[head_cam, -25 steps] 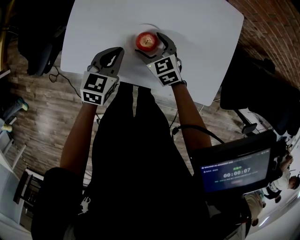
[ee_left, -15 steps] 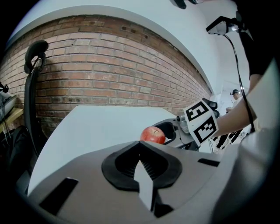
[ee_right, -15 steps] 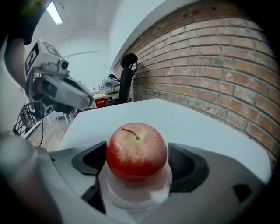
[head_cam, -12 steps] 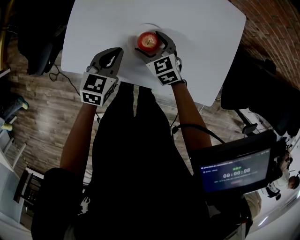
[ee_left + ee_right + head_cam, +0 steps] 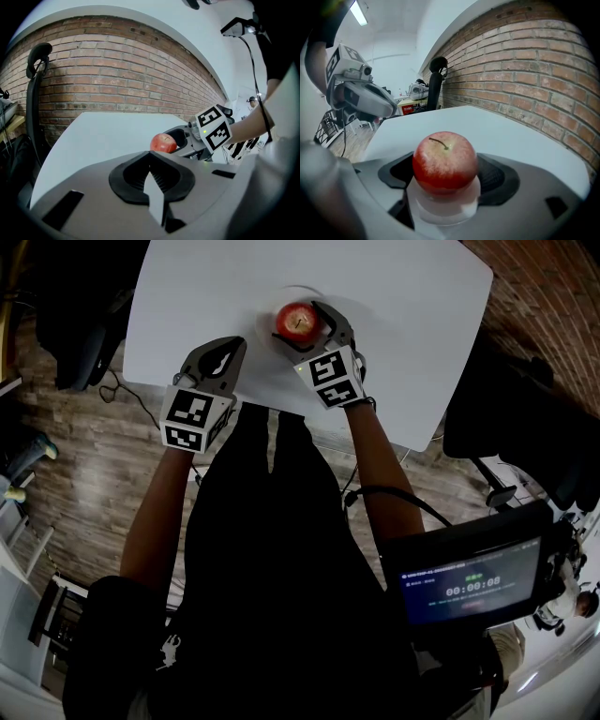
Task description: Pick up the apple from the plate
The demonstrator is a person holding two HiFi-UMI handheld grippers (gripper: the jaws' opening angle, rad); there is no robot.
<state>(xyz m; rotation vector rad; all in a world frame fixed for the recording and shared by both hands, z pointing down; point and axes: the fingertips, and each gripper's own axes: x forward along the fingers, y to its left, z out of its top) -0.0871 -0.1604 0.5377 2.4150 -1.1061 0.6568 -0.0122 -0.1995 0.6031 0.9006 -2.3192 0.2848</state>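
A red apple [image 5: 297, 322] sits on a small white plate [image 5: 270, 307] near the front of the white table [image 5: 403, 296]. My right gripper [image 5: 302, 326] has a jaw on each side of the apple and is shut on it. In the right gripper view the apple [image 5: 445, 161] fills the gap between the black pads [image 5: 494, 178], with the plate [image 5: 445, 208] just under it. My left gripper [image 5: 225, 352] rests shut and empty at the table's front edge, left of the plate. From the left gripper view the apple [image 5: 163, 143] shows inside the right gripper [image 5: 185, 140].
A brick wall [image 5: 117, 84] stands behind the table. Dark chairs stand at the left [image 5: 84, 334] and right [image 5: 525, 418] of the table. A screen with a timer [image 5: 473, 582] is at the lower right. The floor [image 5: 84, 474] is wood.
The right gripper's jaws have drawn in round the apple and shifted slightly forward and right. The left gripper has stayed put.
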